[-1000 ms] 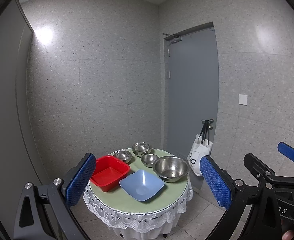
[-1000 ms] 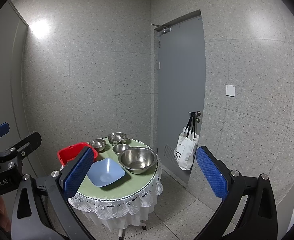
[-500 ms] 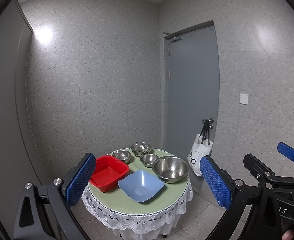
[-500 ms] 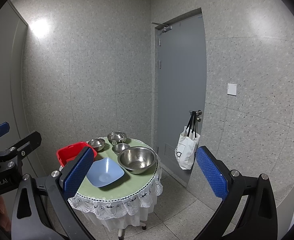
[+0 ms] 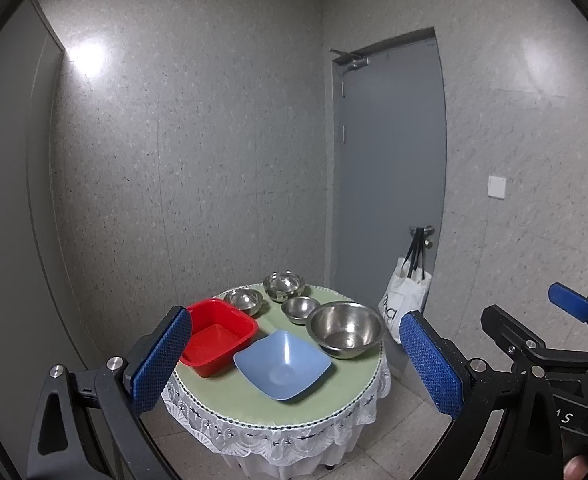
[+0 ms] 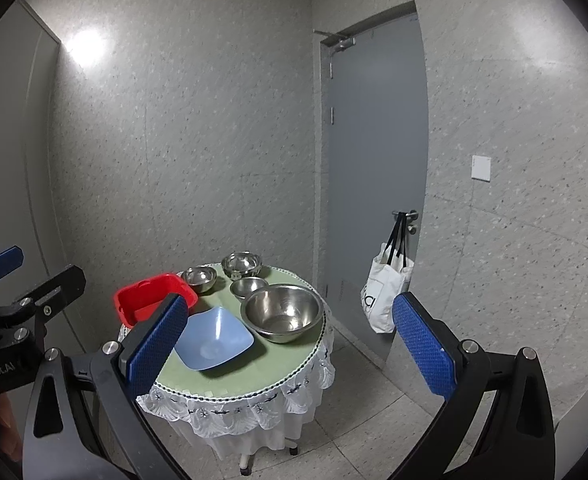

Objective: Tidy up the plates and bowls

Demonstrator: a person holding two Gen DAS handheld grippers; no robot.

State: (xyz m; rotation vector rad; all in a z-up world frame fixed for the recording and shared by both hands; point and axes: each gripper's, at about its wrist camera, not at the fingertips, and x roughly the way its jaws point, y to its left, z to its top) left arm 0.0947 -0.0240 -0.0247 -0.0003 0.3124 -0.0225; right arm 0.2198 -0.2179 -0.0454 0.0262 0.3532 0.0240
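A small round table (image 5: 249, 404) with a green top and white lace cloth holds a red square tub (image 5: 217, 336), a blue square bowl (image 5: 282, 364), a large steel bowl (image 5: 346, 330) and three small steel bowls (image 5: 284, 285). The same set shows in the right wrist view: red tub (image 6: 145, 298), blue bowl (image 6: 213, 338), large steel bowl (image 6: 282, 312). My left gripper (image 5: 294, 368) and my right gripper (image 6: 289, 342) are both open and empty, held well back from the table.
A grey door (image 5: 390, 184) stands behind the table at the right, with a white tote bag (image 5: 406, 306) hanging on its handle. Speckled grey walls close the corner. Tiled floor (image 6: 374, 412) lies around the table.
Both grippers have come slightly closer to the table; the bowls appear a little larger and lower in view. Nothing on the table has moved.
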